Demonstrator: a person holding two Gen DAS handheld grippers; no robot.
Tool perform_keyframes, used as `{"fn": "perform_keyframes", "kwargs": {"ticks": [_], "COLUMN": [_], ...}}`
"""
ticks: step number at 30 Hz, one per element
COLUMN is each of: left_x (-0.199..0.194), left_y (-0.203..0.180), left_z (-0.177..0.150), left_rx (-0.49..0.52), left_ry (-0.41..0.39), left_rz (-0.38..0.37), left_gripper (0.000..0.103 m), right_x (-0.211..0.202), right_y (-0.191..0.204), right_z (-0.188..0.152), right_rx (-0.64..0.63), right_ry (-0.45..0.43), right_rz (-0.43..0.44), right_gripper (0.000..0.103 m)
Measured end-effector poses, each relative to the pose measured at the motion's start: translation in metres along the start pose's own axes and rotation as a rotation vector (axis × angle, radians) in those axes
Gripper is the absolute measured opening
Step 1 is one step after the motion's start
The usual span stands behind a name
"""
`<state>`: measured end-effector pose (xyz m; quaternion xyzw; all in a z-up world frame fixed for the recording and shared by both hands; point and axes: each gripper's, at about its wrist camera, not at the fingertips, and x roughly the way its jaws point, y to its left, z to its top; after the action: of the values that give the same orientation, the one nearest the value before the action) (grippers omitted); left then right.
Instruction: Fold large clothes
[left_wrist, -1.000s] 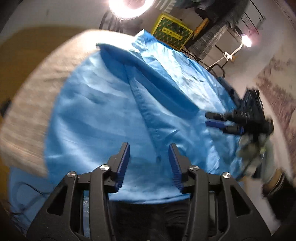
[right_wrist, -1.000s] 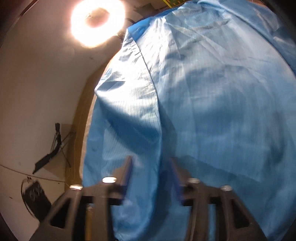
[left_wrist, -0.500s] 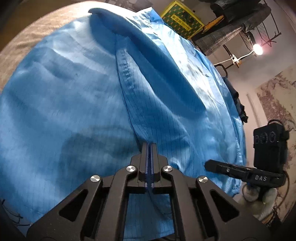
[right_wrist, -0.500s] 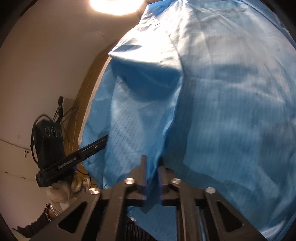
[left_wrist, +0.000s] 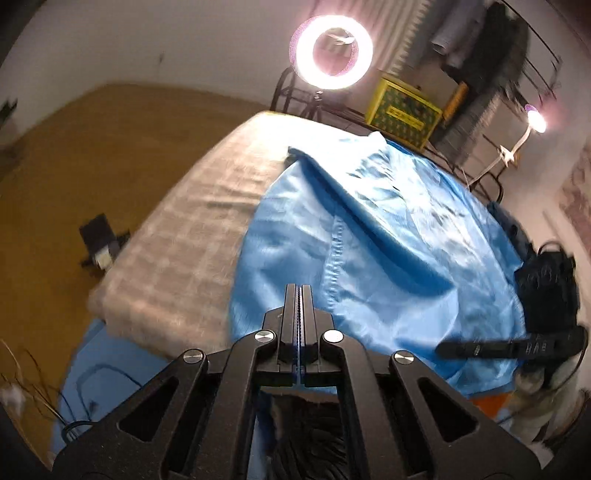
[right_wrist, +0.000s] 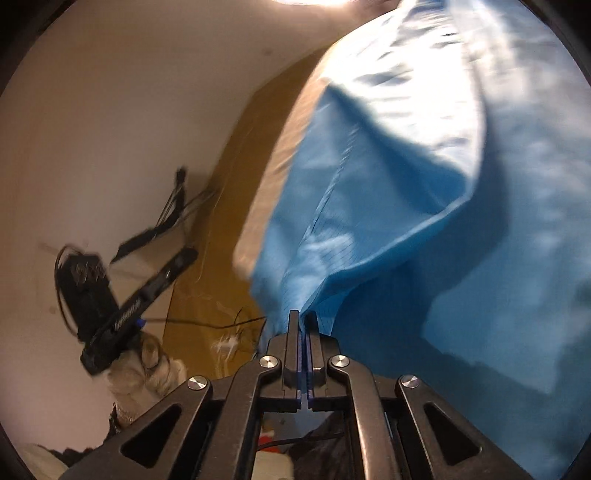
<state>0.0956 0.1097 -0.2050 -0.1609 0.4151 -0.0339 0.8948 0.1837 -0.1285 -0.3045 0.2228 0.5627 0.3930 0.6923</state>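
A large light-blue garment (left_wrist: 388, 236) lies over a bed with a pale checked cover (left_wrist: 192, 251). My left gripper (left_wrist: 299, 291) is shut on the garment's near hem and holds it lifted. My right gripper (right_wrist: 303, 317) is shut on another part of the near edge of the garment (right_wrist: 424, 192), which rises in a fold in front of it. The right gripper also shows in the left wrist view (left_wrist: 509, 345) at the right, and the left gripper shows in the right wrist view (right_wrist: 147, 291) at the left.
A lit ring light (left_wrist: 334, 51) stands behind the bed. A yellow crate (left_wrist: 402, 110) and a clothes rack (left_wrist: 509, 66) are at the back right. A small dark box (left_wrist: 99, 240) sits on the brown floor to the left. Cables lie on the floor.
Both grippers went from open to shut on the garment's near edge. Both have since lifted and pulled it back, baring more of the bed cover on the left.
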Motion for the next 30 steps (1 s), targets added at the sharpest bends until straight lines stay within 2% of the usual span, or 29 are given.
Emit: {"fn": "perform_keyframes", "kwargs": {"ticks": [3,5,6,7,9,11,14,15,16,17,19,24,26,28,30], "left_x": [0.022,0.043,0.053,0.065,0.081,0.098,0.114,0.117,0.121,0.126,0.121,0.059,0.048,0.059,0.083], "left_y": [0.009,0.004,0.001,-0.002,-0.010,-0.015,-0.021,-0.022,-0.024,-0.024,-0.023,-0.007,0.003,0.017,0.029], "left_z": [-0.002,-0.004,-0.003,-0.002,-0.002,0.001,0.005,0.006,0.007,0.008,0.009,0.014,0.013,0.012,0.011], "left_rx": [-0.069,-0.083,-0.081,-0.076,-0.066,-0.060,-0.042,-0.031,-0.024,-0.020,-0.027,-0.037,-0.025,-0.046,-0.078], "left_ry": [0.064,0.110,0.126,0.141,0.156,0.179,0.196,0.196,0.199,0.215,0.187,0.014,-0.028,0.008,0.078], "left_rz": [-0.067,-0.101,-0.114,-0.107,-0.085,-0.083,-0.088,-0.077,-0.063,-0.051,-0.050,-0.002,0.054,0.071,0.055], "left_gripper": [0.000,0.000,0.008,0.022,0.042,0.043,0.043,0.033,0.000,0.000,0.000,0.000,0.000,0.000,0.000], "right_x": [0.014,0.016,0.016,0.015,0.013,0.010,0.007,0.006,0.001,0.002,0.004,0.011,0.018,0.022,0.036], "right_y": [0.014,0.017,0.015,0.011,0.000,-0.011,-0.015,-0.012,-0.012,-0.010,-0.006,0.001,0.005,0.009,0.013], "right_z": [-0.010,-0.014,-0.014,-0.016,-0.016,-0.017,-0.015,-0.015,-0.018,-0.017,-0.022,-0.013,-0.008,-0.007,-0.004], "right_rx": [-0.026,-0.052,-0.056,-0.045,-0.007,0.019,0.019,0.008,-0.001,-0.014,-0.030,-0.058,-0.072,-0.088,-0.111], "right_ry": [0.051,0.060,0.062,0.063,0.065,0.059,0.056,0.056,0.056,0.056,0.057,0.058,0.058,0.066,0.085], "right_rz": [0.037,0.022,0.011,0.002,-0.008,-0.024,-0.021,-0.022,-0.022,-0.026,-0.034,-0.046,-0.046,-0.060,-0.090], "right_gripper": [0.000,0.000,0.000,0.000,0.000,0.000,0.000,0.000,0.000,0.000,0.000,0.000,0.000,0.000,0.000]}}
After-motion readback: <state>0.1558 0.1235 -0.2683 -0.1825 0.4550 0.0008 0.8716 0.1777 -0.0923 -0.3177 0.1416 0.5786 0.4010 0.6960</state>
